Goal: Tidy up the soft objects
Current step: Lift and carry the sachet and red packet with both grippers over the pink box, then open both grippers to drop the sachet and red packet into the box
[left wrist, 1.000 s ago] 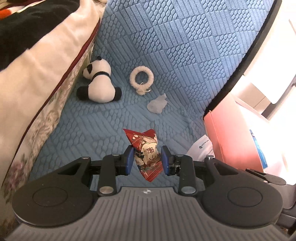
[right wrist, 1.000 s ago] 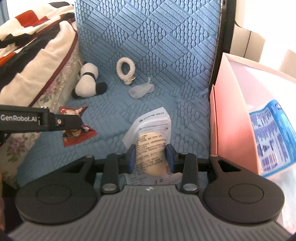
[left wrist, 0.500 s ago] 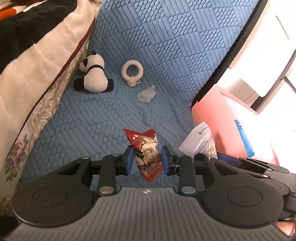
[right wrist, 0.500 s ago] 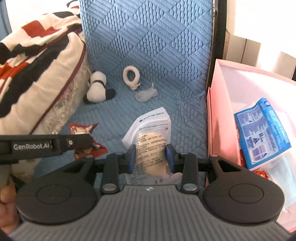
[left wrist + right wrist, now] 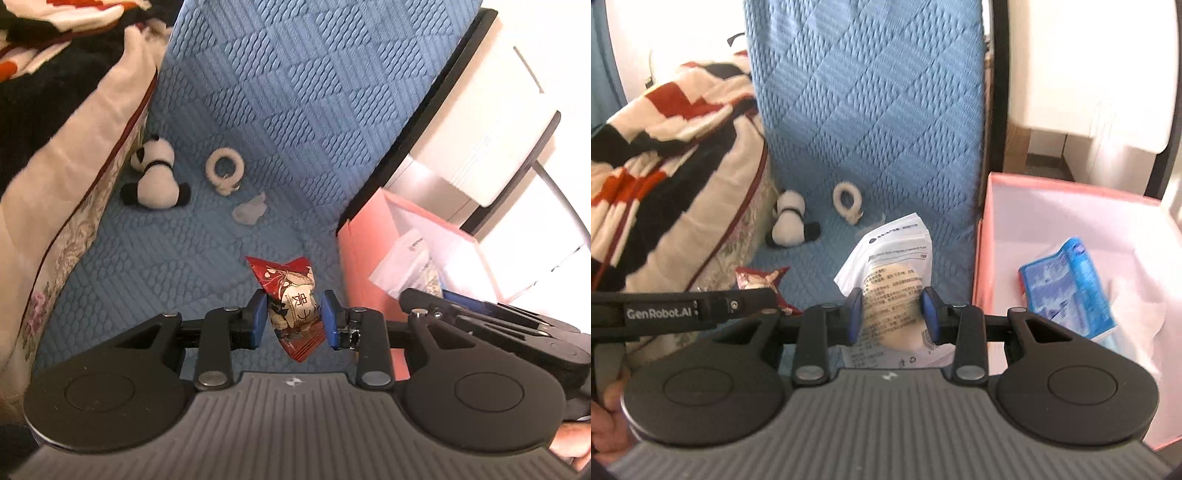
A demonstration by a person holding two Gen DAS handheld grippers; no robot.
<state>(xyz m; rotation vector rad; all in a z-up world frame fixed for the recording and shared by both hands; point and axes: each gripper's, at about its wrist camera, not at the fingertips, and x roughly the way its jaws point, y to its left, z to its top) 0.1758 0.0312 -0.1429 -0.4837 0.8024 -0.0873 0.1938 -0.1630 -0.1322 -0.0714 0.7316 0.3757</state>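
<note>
Gripping packets, both tongs (image 5: pixel 294 318) down-tilted

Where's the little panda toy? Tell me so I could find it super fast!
Look at the big blue quilted mat. Along its left edge, right beside the piled-up blanket, lies the panda toy on its side. Next to it are a fluffy white ring and a crumpled clear wrapper, but the panda is the only black-and-white one with ears.
</note>
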